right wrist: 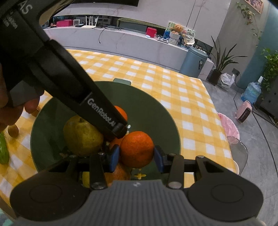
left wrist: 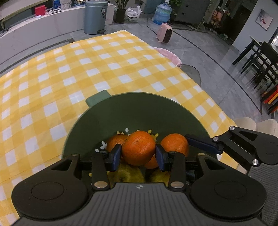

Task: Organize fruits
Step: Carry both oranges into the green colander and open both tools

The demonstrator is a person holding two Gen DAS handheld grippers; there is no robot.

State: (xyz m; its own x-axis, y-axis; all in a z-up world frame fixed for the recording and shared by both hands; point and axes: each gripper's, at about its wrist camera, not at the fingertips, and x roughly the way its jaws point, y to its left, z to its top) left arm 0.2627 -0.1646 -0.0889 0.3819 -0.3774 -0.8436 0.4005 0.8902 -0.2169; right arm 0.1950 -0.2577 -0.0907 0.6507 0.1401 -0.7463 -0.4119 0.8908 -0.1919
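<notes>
Nearest in the left wrist view, the left gripper [left wrist: 138,153] has its blue fingers [left wrist: 115,157] pressed on either side of a mandarin orange [left wrist: 138,147], gripping it just above the fruit already lying in the green bowl [left wrist: 97,121]. Under and beside that mandarin lie more oranges [left wrist: 174,143] and, lower down, yellow-green pears [left wrist: 126,173], partly hidden by the gripper body.

In the right wrist view, the right gripper [right wrist: 136,157] likewise holds a mandarin [right wrist: 137,149] between its blue fingers [right wrist: 114,159], closed on the fruit over the same bowl [right wrist: 156,111]. Just left of it a pear [right wrist: 81,135] rests on the bowl's floor, stem end up, with another orange [right wrist: 121,113] behind it, largely covered by the black handle of the left gripper that crosses the view diagonally. A person's hand [right wrist: 10,107] grips that handle at the left edge.

The bowl stands on a tabletop covered with a yellow and white checked cloth [left wrist: 69,69]. Left of the bowl on the cloth lie a small brown fruit [right wrist: 13,130], possibly a kiwi, and something green [right wrist: 3,151] cut off by the edge.

Farther off stand a grey pedal bin [left wrist: 94,16], a pink heater [left wrist: 165,33] on the floor, a water bottle [left wrist: 162,14] and potted plants [right wrist: 220,64].
</notes>
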